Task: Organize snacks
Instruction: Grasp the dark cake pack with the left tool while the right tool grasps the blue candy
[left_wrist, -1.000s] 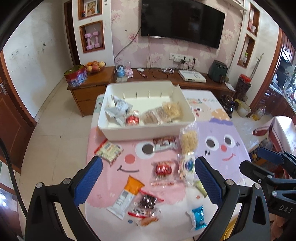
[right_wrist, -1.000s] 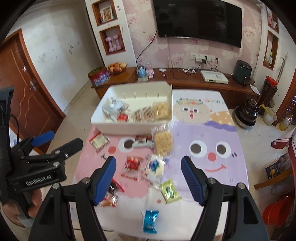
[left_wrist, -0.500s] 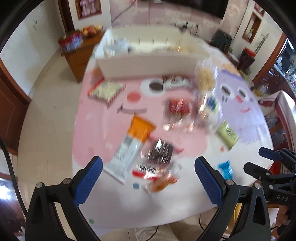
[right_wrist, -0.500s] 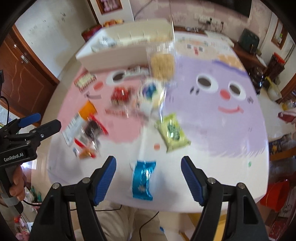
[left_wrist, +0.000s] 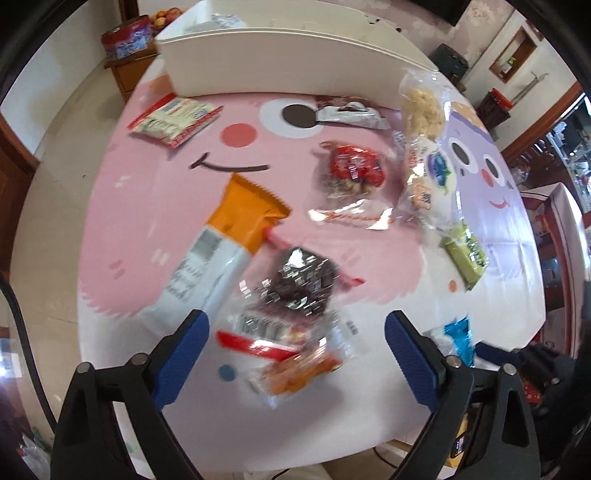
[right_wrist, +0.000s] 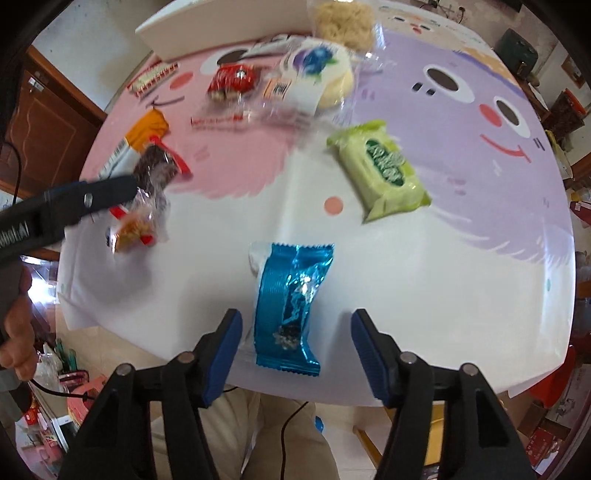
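Loose snacks lie on a table with a cartoon-face cloth (left_wrist: 147, 206). My left gripper (left_wrist: 295, 347) hangs over a clear packet of dark and orange sweets (left_wrist: 291, 317), jaws wide but closing, one on each side of the packet, pads not touching it. An orange-and-white bar (left_wrist: 225, 243) lies just to its left. My right gripper (right_wrist: 295, 347) points straight down over a blue foil packet (right_wrist: 291, 302); its jaws are closing with the packet's near end between them, gaps showing on both sides. The white bin (left_wrist: 280, 55) stands at the table's far end.
A green packet (right_wrist: 380, 170), a red-wrapped snack (left_wrist: 351, 170), a round blueberry cake (right_wrist: 317, 70), a noodle bag (left_wrist: 421, 107) and a red-edged packet (left_wrist: 173, 118) lie across the middle. The table's near edge (right_wrist: 332, 395) is just below my right fingers, with a person's trousers (right_wrist: 236, 435) beneath.
Both grippers have dropped and tipped down from a view across the room to close above the table. The right jaws have narrowed around the blue packet; the left jaws have narrowed slightly.
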